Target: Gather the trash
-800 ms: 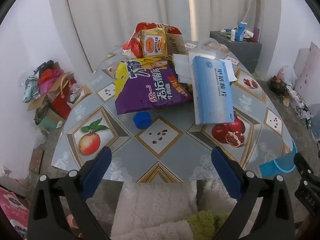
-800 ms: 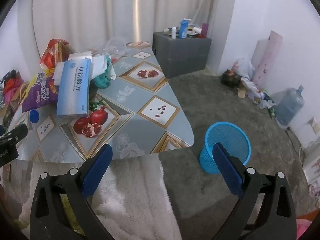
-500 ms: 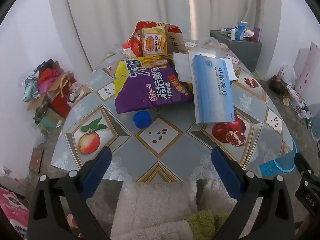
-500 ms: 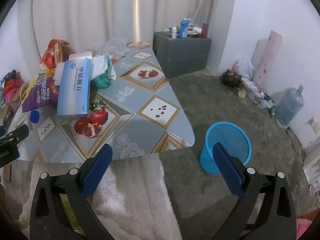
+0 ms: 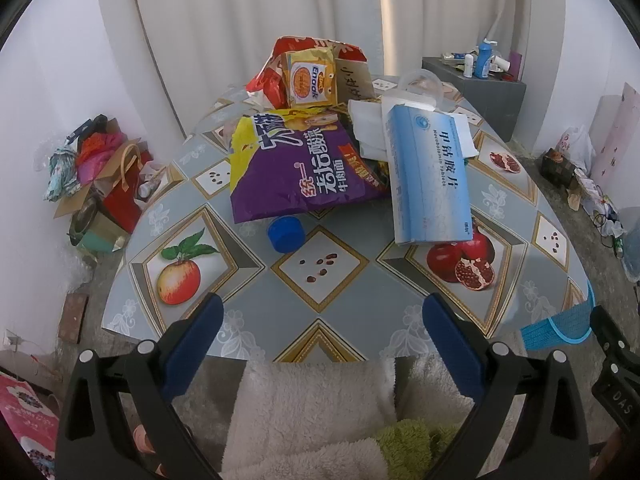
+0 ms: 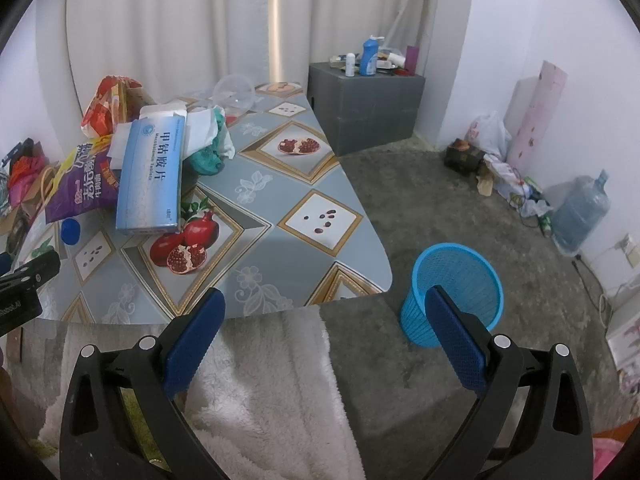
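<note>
We hold both grippers, left [image 5: 318,312] and right [image 6: 326,306], open and empty at the table's [image 5: 248,300] near edge. Wrappers [image 5: 304,168] and a box [image 5: 430,176] crowd its far edge; a blue bin [image 6: 454,292] stands beside its right corner.

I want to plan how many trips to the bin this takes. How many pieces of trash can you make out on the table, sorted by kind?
Snack bags: 3 (purple bag, yellow packet, red bag)
Cardboard boxes: 1 (blue medicine box)
Bottle caps: 1 (blue cap)
Clear plastic cups: 1 (cup)
Crumpled paper and cloth: 1 heap, pieces inseparable
Total: 7
</note>
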